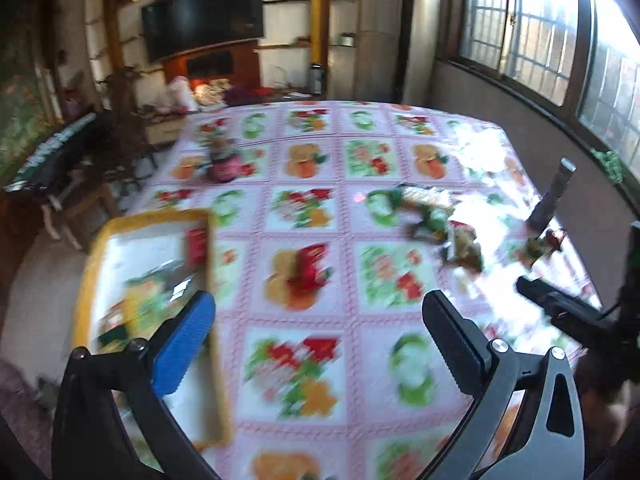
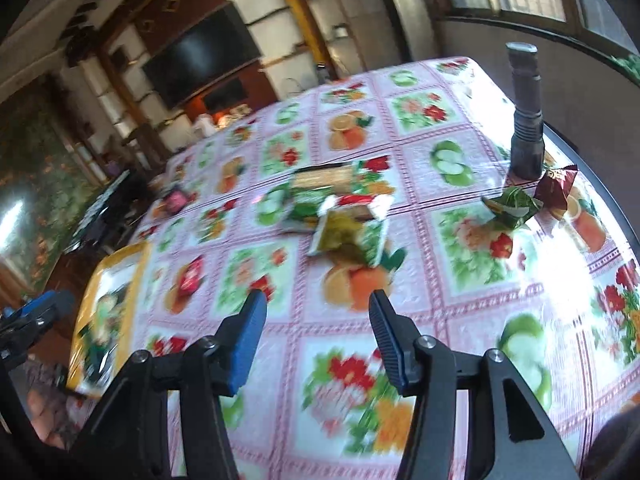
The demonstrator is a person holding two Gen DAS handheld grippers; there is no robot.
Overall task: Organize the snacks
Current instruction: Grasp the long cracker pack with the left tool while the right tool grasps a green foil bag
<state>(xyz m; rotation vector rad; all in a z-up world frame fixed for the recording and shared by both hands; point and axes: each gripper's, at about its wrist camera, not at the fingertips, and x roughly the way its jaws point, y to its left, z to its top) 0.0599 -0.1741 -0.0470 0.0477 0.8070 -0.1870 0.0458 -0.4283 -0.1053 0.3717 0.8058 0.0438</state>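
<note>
A heap of snack packets (image 2: 344,216), green, yellow and red, lies mid-table ahead of my right gripper (image 2: 318,304), which is open with nothing between its fingers. Two wrapped sweets, one green (image 2: 512,208) and one dark red (image 2: 556,184), lie further right. A yellow-rimmed tray (image 2: 140,252) holding several packets sits at the table's left edge. In the left wrist view my left gripper (image 1: 318,304) is open and empty, its blue finger over the tray (image 1: 156,216). The snack heap (image 1: 436,216) lies far to its right. Both views are blurred.
A dark flashlight (image 2: 526,120) stands upright near the right table edge, beside the sweets. A dark red jar (image 1: 222,164) stands at the far left of the fruit-patterned tablecloth (image 1: 320,360). The right gripper's finger (image 1: 560,304) shows at right in the left wrist view.
</note>
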